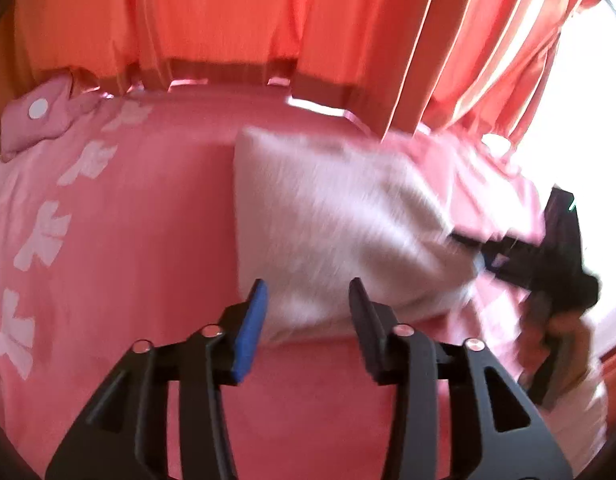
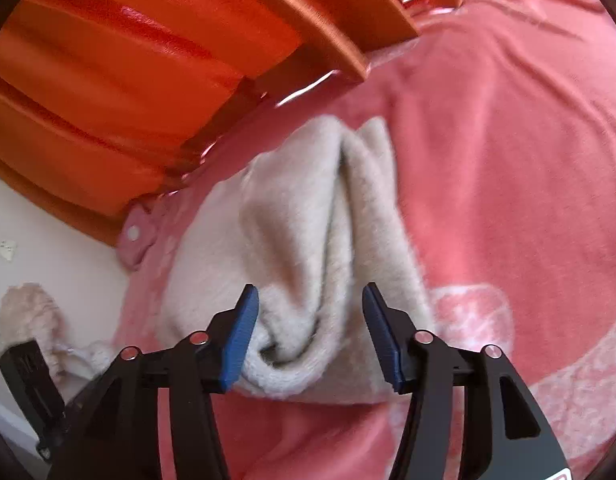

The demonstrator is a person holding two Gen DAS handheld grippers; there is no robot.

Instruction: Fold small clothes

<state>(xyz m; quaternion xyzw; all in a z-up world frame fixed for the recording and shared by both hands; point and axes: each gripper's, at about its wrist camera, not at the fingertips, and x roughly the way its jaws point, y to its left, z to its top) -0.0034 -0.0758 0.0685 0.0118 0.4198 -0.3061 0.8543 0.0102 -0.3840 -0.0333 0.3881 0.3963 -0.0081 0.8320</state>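
A small cream knitted garment lies on the pink bed cover, blurred by motion. My left gripper is open just in front of its near edge, holding nothing. My right gripper is open, its jaws wide on either side of a bunched, creased end of the same garment. In the left wrist view the right gripper reaches the garment's right edge, held by a hand.
Orange curtains hang behind the bed. A pink pillow with a white dot lies at the far left. A bright window is at the right. A pale wall and a crumpled cloth show left in the right wrist view.
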